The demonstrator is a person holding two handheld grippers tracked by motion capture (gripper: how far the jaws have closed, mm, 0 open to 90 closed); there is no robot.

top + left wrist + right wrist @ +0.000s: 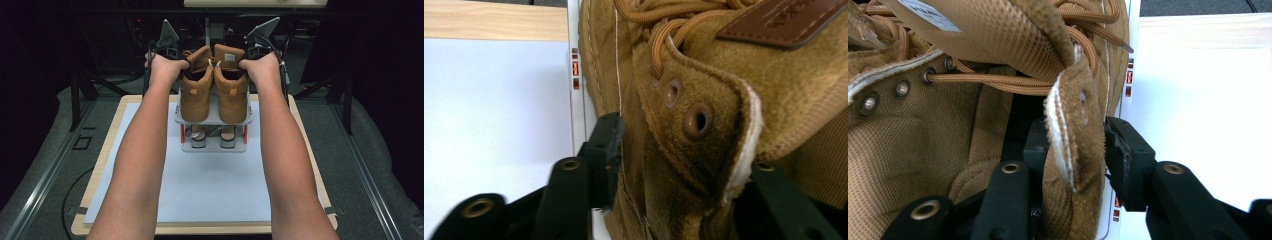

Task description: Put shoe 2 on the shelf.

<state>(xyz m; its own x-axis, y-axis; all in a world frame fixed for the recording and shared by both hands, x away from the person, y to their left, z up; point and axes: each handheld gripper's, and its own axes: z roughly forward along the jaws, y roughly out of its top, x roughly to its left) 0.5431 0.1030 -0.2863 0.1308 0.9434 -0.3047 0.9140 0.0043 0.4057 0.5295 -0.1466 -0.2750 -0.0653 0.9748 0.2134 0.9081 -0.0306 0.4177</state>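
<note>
Pair of tan suede boots, soft-collared and fairly heavy, stood on the rack top; best gripped at collar edge, now straddled loosely by left tongs and right tongs.

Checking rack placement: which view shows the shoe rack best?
The high view: the whole two-tier rack sits on the white mat, boots on top, another pair below. The left gripper view shows just a rack edge strip beside the boot; the right gripper view likewise.
</note>
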